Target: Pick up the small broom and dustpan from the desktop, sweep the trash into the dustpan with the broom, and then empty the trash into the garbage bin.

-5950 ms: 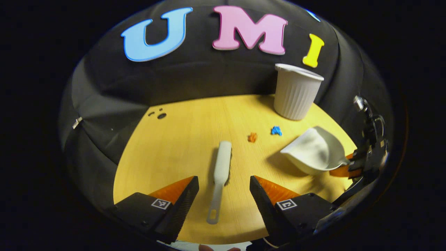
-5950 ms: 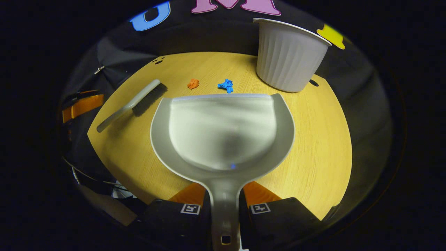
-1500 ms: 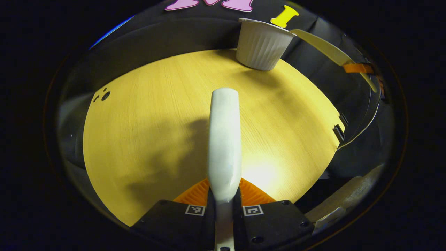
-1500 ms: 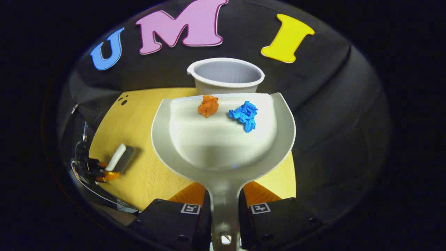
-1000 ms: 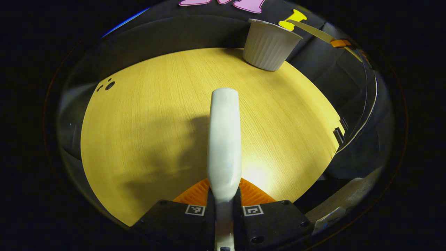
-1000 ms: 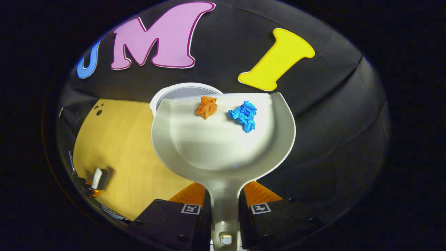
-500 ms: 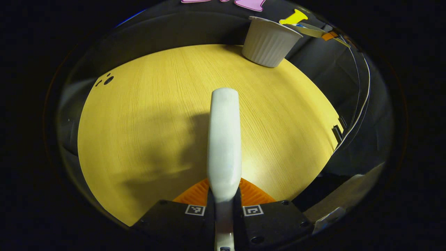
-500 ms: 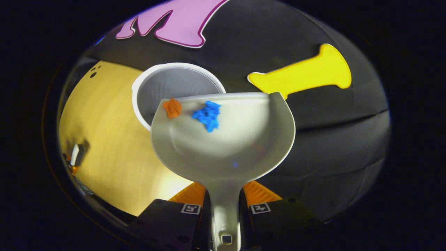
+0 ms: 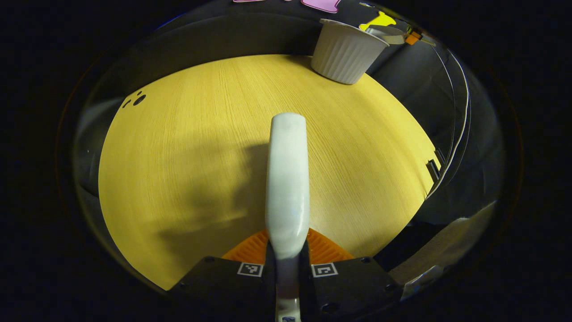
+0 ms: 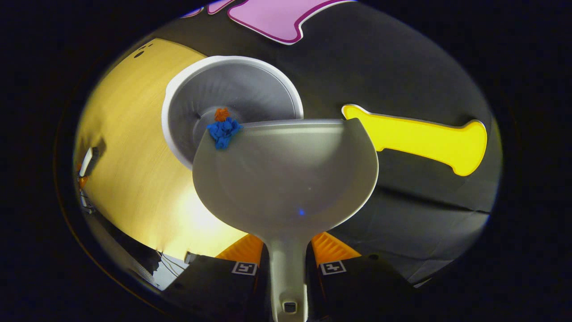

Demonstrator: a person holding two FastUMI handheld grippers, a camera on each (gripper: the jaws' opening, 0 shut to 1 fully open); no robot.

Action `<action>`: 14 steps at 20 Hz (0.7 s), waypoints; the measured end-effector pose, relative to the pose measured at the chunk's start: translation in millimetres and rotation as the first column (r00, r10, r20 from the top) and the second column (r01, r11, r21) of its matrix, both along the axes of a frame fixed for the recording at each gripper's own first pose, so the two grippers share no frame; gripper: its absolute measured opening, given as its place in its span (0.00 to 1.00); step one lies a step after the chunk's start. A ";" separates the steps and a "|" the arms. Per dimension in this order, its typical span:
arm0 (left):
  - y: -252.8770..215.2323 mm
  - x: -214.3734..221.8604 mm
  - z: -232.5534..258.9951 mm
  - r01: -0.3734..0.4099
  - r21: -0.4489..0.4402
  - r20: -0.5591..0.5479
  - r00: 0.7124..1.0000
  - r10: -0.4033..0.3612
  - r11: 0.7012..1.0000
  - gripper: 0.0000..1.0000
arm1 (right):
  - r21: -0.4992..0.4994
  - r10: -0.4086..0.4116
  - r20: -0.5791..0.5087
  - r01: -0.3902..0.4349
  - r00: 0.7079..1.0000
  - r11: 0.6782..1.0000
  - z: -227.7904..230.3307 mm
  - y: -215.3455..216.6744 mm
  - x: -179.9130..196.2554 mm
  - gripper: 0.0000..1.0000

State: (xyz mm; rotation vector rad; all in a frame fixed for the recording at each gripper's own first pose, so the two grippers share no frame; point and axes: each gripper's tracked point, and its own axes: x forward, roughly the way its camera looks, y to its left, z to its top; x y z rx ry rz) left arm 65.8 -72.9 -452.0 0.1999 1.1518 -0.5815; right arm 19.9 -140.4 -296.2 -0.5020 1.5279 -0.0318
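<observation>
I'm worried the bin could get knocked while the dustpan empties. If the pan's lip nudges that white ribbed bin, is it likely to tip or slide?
The bin looks thin-walled and holds little, so probably light. It narrows toward its base, so a nudge at the rim could tip it. On the smooth desktop it may slide instead.

From the left gripper view we see the desktop (image 9: 187,147) bare from nine o'clock round to three, the only thing standing on it being the garbage bin (image 9: 346,56) at one o'clock near the far edge, close against the booth wall. The broom (image 9: 287,179) blocks our straight-ahead line at twelve. In the right gripper view the dustpan (image 10: 286,174) covers the bin's mouth on the four o'clock side.
</observation>
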 end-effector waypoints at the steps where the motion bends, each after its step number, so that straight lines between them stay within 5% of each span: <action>1: 0.0 -0.3 0.4 -0.003 -0.002 -0.001 1.000 0.003 1.000 0.25 | 0.003 0.000 -0.004 0.000 1.000 1.000 -0.9 1.3 -0.1 0.36; 8: 1.4 1.0 0.1 -0.006 0.021 0.009 1.000 0.006 1.000 0.25 | -0.017 0.022 0.032 -0.021 0.999 1.000 -1.7 -4.2 4.6 0.36; 14: 4.0 8.3 4.0 -0.040 0.048 0.043 0.998 0.038 0.998 0.25 | 0.084 -0.067 0.221 0.049 0.973 0.995 -13.5 14.6 9.1 0.36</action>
